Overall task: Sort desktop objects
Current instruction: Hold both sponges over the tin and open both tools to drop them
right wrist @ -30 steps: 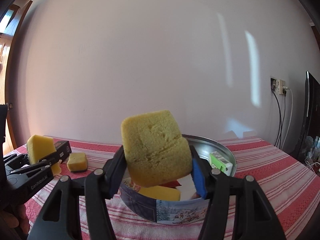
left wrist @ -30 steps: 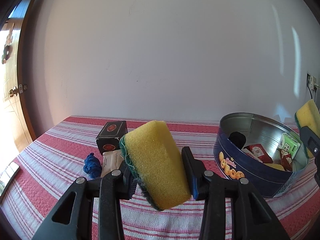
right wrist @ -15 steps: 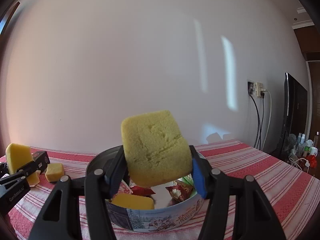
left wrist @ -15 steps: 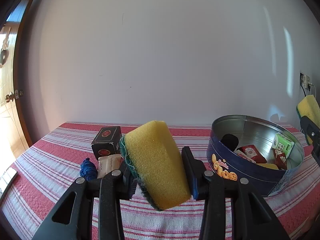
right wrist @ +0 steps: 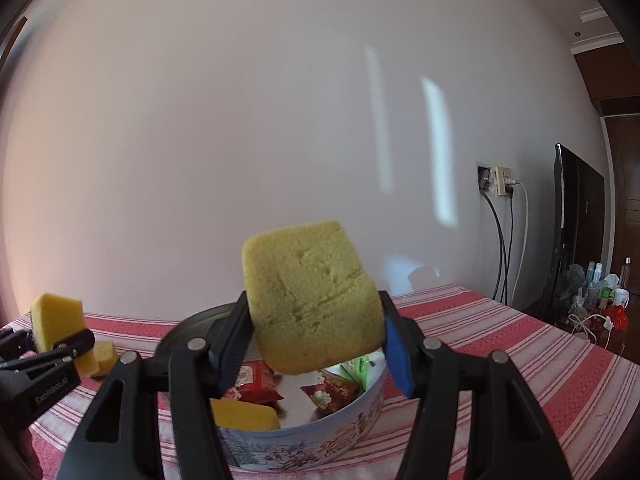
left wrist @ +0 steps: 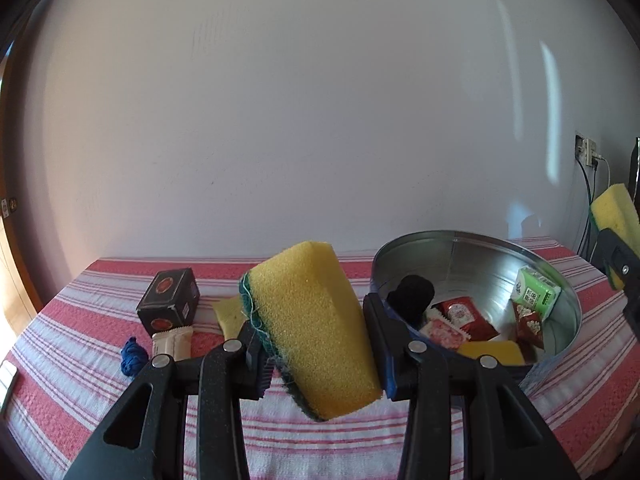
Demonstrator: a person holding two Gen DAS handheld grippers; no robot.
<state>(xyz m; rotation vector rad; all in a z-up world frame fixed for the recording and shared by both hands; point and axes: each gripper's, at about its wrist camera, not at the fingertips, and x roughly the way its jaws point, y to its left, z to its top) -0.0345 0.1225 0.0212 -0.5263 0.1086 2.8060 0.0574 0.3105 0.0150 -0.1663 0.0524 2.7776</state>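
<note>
Sponges fill both: left gripper pinches scrub sponge, right gripper clamps plain sponge.

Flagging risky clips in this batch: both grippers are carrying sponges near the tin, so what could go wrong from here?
1. The right gripper holds its yellow sponge above the cookie tin, which already holds snack packets and a sponge; released there, it could land on them and sit high or roll out.
2. The left gripper pinches its scouring sponge tilted, near its lower part; it might slip.
3. Both grippers converge on one tin and could collide.
</note>
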